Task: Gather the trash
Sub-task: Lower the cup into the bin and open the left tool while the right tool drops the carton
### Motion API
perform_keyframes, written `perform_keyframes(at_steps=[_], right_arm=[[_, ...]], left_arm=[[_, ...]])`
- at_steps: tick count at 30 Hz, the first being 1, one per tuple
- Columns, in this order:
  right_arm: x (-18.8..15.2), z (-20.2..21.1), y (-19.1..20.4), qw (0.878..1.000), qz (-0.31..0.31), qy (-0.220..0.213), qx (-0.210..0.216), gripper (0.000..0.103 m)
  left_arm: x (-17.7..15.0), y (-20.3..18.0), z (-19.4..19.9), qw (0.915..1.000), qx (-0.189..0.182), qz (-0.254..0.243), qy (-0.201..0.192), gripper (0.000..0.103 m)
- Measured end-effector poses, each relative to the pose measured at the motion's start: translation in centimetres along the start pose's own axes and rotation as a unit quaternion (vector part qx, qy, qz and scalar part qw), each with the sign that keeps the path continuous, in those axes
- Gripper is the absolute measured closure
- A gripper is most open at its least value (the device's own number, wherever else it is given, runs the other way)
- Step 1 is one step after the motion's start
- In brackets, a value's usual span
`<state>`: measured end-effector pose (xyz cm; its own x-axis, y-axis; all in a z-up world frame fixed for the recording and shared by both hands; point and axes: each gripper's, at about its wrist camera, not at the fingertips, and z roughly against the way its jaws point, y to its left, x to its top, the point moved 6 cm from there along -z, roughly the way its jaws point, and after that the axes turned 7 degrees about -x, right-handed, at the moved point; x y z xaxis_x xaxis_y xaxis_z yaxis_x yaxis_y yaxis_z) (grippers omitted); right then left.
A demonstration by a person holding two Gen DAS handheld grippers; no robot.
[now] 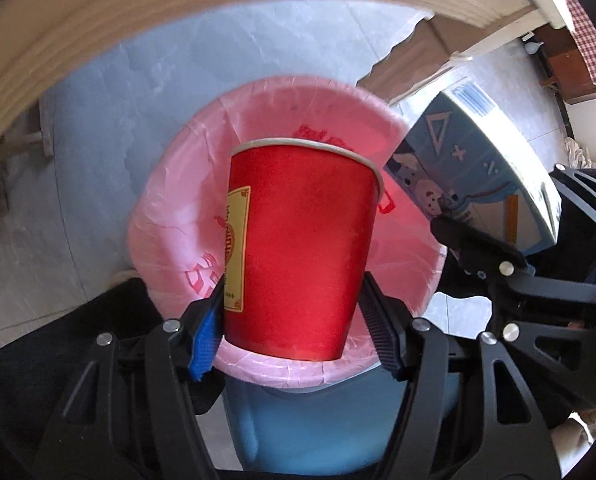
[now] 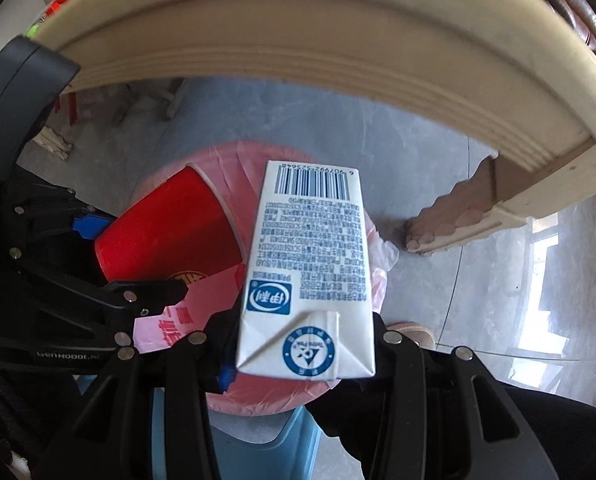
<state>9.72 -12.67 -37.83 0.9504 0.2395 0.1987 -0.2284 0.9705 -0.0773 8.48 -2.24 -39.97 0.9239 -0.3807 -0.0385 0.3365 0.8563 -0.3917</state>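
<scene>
My left gripper (image 1: 294, 320) is shut on a red paper cup (image 1: 298, 248) and holds it over the mouth of a blue trash bin lined with a pink bag (image 1: 178, 208). My right gripper (image 2: 303, 348) is shut on a white and blue milk carton (image 2: 309, 256), held over the same bin (image 2: 266, 396). The carton also shows in the left wrist view (image 1: 477, 168), at the bin's right rim. The cup shows in the right wrist view (image 2: 170, 236), with the left gripper's blue pad (image 2: 86, 226) against it.
A cream wooden table edge (image 1: 138, 12) arches above both views, with its carved leg (image 2: 477, 204) on the grey tile floor (image 2: 437, 280) right of the bin. Dark clothing (image 1: 38, 380) lies at the lower left.
</scene>
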Motion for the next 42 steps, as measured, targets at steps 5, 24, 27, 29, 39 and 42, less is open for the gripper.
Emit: perform_keyframes(at_steps=[5, 24, 27, 29, 39, 42], right_arm=[[-0.2, -2.3, -0.1, 1.0, 0.0, 0.024, 0.0, 0.06], [-1.0, -6.0, 0.4, 0.997, 0.004, 0.072, 0.009, 0.06], [-1.1, -6.2, 0.3, 0.997, 0.005, 0.073, 0.014, 0.059], [-1.2, -6.3, 0.2, 0.997, 0.005, 0.075, 0.015, 0.051], [-1.3, -6.0, 0.3, 0.998, 0.004, 0.069, 0.01, 0.042], [-1.2, -5.9, 0.2, 0.998, 0.004, 0.067, 0.009, 0.042]], left_arm=[[0.1, 1.3, -2.0, 0.9995, -0.005, 0.021, 0.024, 0.041], [1.1, 3.7, -6.1, 0.9926, -0.007, 0.086, 0.086, 0.041], [0.9, 3.9, -6.0, 0.9925, 0.001, 0.085, 0.088, 0.037], [0.9, 4.2, -6.1, 0.9923, 0.007, 0.085, 0.089, 0.03], [1.3, 3.9, -5.8, 0.994, 0.019, 0.071, 0.081, 0.025], [1.2, 3.8, -5.6, 0.9943, 0.024, 0.069, 0.078, 0.025]])
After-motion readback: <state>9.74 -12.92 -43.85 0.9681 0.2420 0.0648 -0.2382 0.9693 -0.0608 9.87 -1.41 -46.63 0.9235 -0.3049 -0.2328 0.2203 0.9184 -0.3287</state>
